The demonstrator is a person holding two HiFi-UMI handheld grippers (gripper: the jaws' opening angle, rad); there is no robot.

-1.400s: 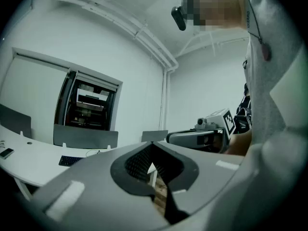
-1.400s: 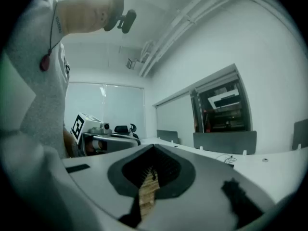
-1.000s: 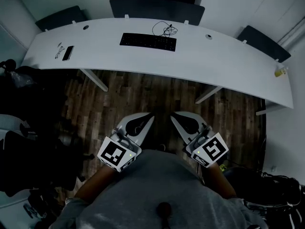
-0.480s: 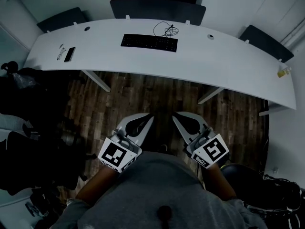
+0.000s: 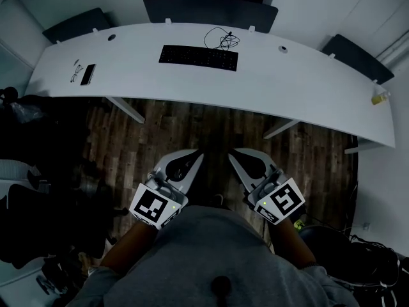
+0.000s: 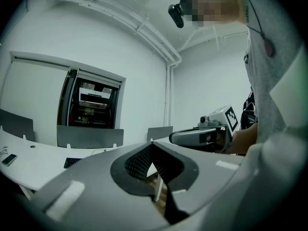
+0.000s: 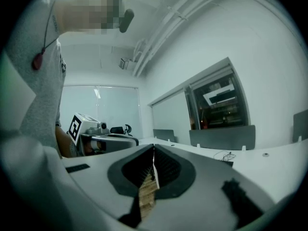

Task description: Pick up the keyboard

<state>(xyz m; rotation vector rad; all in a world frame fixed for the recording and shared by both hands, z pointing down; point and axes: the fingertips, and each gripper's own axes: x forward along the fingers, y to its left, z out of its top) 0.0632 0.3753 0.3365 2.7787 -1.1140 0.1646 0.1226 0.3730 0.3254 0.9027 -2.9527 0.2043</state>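
Observation:
A black keyboard [image 5: 198, 57] lies on the far middle of a long curved white desk [image 5: 287, 88], with a coil of black cable [image 5: 222, 40] just behind it. My left gripper [image 5: 200, 153] and right gripper [image 5: 230, 152] hang side by side over the wooden floor, well short of the desk, both pointing toward it. Each is shut with its jaw tips meeting and nothing between them. In the left gripper view a corner of the keyboard [image 6: 72, 162] shows far off, and the right gripper [image 6: 173, 137] is alongside. The left gripper [image 7: 137, 141] shows at the left of the right gripper view.
A phone [image 5: 87, 73] with a cord lies on the desk's left end and a small yellow item [image 5: 378, 98] at its right end. Grey divider panels [image 5: 211, 10] stand behind the desk. Dark chairs and bags [image 5: 38, 216] crowd the floor at the left.
Both grippers have shifted slightly toward the desk together; they stay shut and empty. The desk and keyboard have not moved.

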